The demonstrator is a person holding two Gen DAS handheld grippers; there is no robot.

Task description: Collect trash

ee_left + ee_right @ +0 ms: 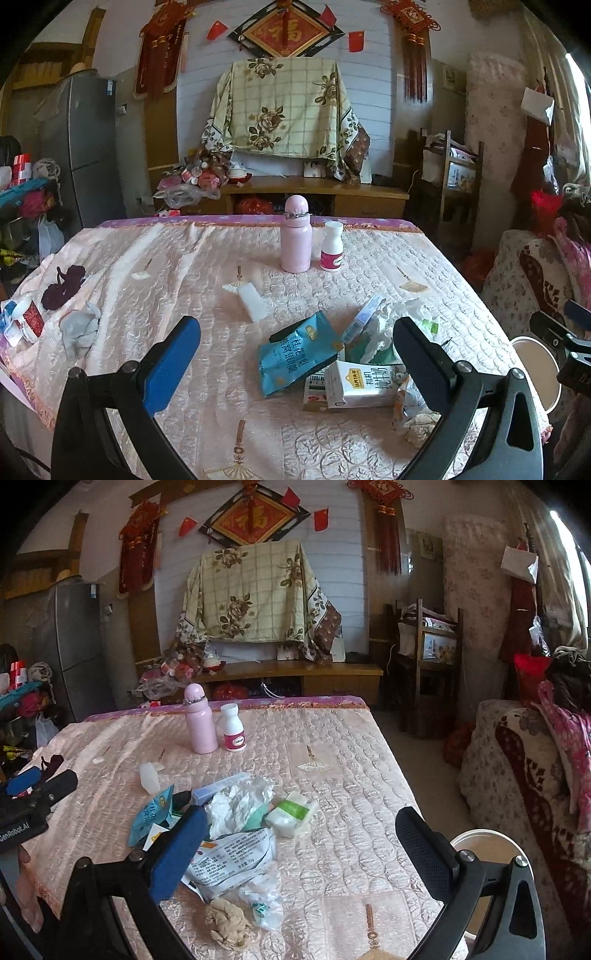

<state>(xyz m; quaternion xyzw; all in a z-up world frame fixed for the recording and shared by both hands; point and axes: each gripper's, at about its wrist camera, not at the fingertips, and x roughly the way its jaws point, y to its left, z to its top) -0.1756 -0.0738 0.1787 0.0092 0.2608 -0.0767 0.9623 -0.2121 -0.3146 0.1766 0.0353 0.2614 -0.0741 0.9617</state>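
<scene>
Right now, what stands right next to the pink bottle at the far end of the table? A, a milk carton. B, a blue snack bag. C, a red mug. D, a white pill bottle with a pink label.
D: the white pill bottle stands upright just right of the pink bottle; the milk carton and blue snack bag lie nearer the tongs.

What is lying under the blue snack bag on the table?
Its right end rests on the white milk carton and a flat printed box. Whatever lies beneath the blue snack bag's middle is covered.
</scene>
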